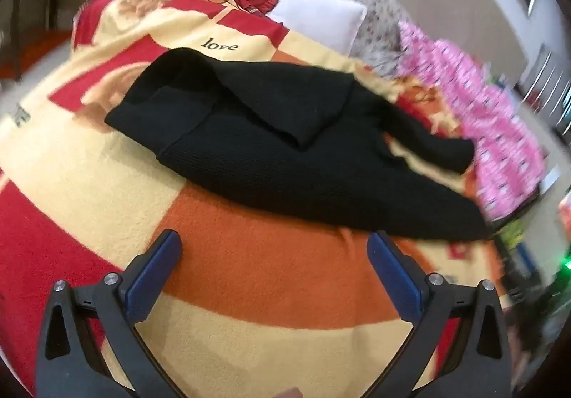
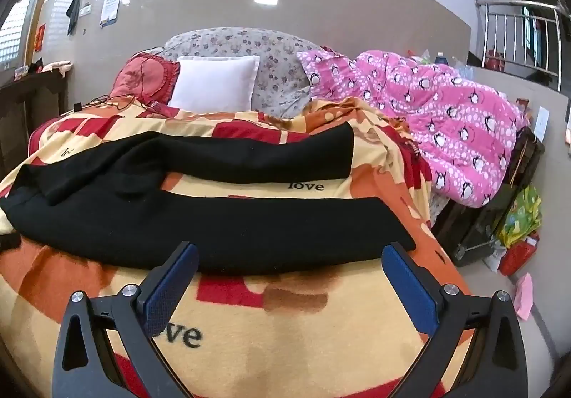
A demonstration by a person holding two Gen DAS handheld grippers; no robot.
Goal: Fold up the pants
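Black pants [image 1: 285,155] spread across centre of frame in left wrist view, lying on patterned blanket [image 1: 249,276] covering bed. In right wrist view, pants [image 2: 221,223] across middle of frame, one leg along near edge, other leg behind it, strip of blanket [image 2: 285,319] showing between.

Left gripper [image 1: 273,248] at bottom of frame, fingers spread wide, holding nothing, above blanket just short of pants.

Right gripper [image 2: 291,260] at bottom of frame, fingers spread wide, holding nothing, tips at near hem of pants; contact cannot be told.

White pillow [image 2: 214,82] and red pillow [image 2: 150,77] at upper centre. Pink quilt [image 2: 446,120] at right of frame.
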